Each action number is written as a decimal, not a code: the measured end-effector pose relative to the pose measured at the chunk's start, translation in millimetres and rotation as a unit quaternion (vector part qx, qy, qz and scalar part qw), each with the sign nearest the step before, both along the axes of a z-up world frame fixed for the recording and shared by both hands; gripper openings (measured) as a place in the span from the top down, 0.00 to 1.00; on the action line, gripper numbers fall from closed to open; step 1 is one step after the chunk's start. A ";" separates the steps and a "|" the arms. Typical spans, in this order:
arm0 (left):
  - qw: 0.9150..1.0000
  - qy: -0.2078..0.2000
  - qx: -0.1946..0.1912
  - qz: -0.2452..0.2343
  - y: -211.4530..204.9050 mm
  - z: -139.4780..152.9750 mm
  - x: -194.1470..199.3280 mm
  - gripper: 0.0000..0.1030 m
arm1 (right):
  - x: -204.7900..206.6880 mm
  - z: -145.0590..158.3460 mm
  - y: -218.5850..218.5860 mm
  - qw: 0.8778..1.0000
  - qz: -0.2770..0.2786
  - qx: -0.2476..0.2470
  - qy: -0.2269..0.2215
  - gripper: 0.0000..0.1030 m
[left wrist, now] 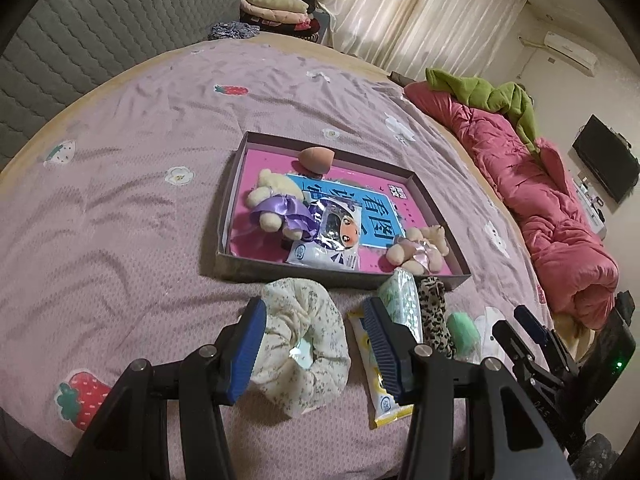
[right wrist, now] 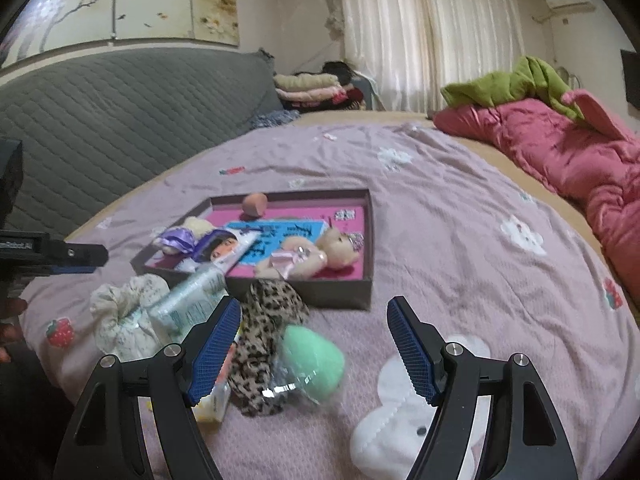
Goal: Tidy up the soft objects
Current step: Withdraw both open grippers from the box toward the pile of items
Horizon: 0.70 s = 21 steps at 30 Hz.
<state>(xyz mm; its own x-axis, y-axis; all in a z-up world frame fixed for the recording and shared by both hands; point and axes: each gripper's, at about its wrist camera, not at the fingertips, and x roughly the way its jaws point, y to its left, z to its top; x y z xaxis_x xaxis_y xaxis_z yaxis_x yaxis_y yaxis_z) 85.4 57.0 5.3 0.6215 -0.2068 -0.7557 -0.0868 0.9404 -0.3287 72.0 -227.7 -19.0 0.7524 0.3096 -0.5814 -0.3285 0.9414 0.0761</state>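
On the pink bedsheet a cream floral scrunchie lies between the fingers of my left gripper, which is open; a gap shows at its right finger. Beside it are a yellow tissue packet, a green tissue pack, a leopard scrunchie and a green sponge in clear wrap. My right gripper is open just above the sponge and leopard scrunchie, touching neither. The shallow box behind holds a peach sponge, two small bears and tissue packets.
A pink quilt with a green blanket lies along the bed's right side. A grey quilted headboard rises behind, and folded clothes are stacked beyond the far corner. A hand shows at the left edge.
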 end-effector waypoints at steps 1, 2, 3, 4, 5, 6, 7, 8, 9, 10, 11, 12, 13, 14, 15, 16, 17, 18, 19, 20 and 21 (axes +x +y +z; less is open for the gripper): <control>1.000 0.000 0.000 -0.001 -0.3 -0.2 -1.3 0.50 | -1.6 -2.1 -1.2 1.000 -0.001 -0.002 0.006 0.25; 1.000 0.001 0.000 -0.004 -1.1 -0.6 -2.7 0.50 | -3.1 -3.7 -2.0 1.000 -0.001 -0.004 0.010 0.25; 1.000 0.001 0.000 -0.006 -1.8 -1.0 -3.8 0.50 | -4.2 -5.1 -2.5 1.000 0.000 -0.006 0.014 0.25; 1.000 0.001 0.000 -0.008 -2.5 -1.5 -4.9 0.50 | -5.0 -5.9 -3.2 1.000 0.000 -0.007 0.016 0.25; 1.000 0.003 0.002 -0.010 -3.5 -2.1 -6.2 0.50 | -5.5 -6.8 -4.0 1.000 0.000 -0.007 0.018 0.25; 1.000 0.003 0.003 -0.012 -4.7 -2.9 -7.3 0.50 | -6.4 -7.5 -4.4 1.000 0.002 -0.007 0.020 0.25; 1.000 0.005 0.005 -0.014 -6.2 -3.8 -8.3 0.50 | -7.4 -8.0 -4.2 1.000 0.004 -0.006 0.023 0.25; 1.000 0.008 0.006 -0.014 -6.8 -4.6 -8.7 0.50 | -8.7 -7.7 -3.4 1.000 0.007 -0.006 0.023 0.25; 1.000 0.010 0.005 -0.015 -7.8 -5.3 -9.4 0.50 | -9.8 -7.5 -2.4 1.000 0.008 -0.008 0.022 0.25; 1.000 0.010 0.005 -0.017 -8.8 -5.5 -10.0 0.50 | -11.3 -7.2 -1.0 1.000 0.009 -0.010 0.021 0.25; 1.000 0.010 0.009 -0.020 -10.1 -5.2 -10.4 0.50 | -12.1 -6.6 0.4 1.000 0.011 -0.011 0.020 0.25; 1.000 0.010 0.015 -0.021 -11.2 -4.6 -11.0 0.50 | -13.4 -6.7 2.1 1.000 0.015 -0.012 0.020 0.25; 1.000 0.009 0.018 -0.022 -11.8 -4.4 -11.9 0.50 | -15.0 -7.0 3.8 1.000 0.018 -0.014 0.020 0.25; 1.000 0.008 0.018 -0.022 -12.0 -3.9 -12.9 0.50 | -16.1 -6.8 5.1 0.999 0.022 -0.015 0.020 0.25; 1.000 0.009 0.017 -0.023 -11.9 -4.1 -13.6 0.50 | -17.1 -6.4 7.1 0.999 0.025 -0.016 0.020 0.25; 1.000 0.011 0.016 -0.024 -11.7 -4.4 -14.2 0.50 | -18.8 -6.4 9.1 0.999 0.028 -0.019 0.019 0.25; 0.999 0.012 0.018 -0.025 -11.7 -5.1 -15.5 0.50 | -19.5 -6.3 10.1 0.999 0.030 -0.020 0.019 0.25; 0.999 0.014 0.019 -0.026 -11.8 -6.3 -16.9 0.50 | -21.0 -6.2 11.9 0.999 0.034 -0.021 0.019 0.25; 0.999 0.017 0.019 -0.026 -11.7 -7.8 -18.4 0.50 | -21.7 -6.5 13.3 0.999 0.035 -0.024 0.018 0.25; 0.999 0.019 0.018 -0.026 -10.9 -9.3 -19.3 0.50 | -21.7 -6.4 14.7 0.999 0.037 -0.026 0.018 0.25; 0.999 0.021 0.013 -0.026 -9.9 -10.8 -20.9 0.50 | -21.8 -6.8 15.4 0.999 0.038 -0.027 0.018 0.25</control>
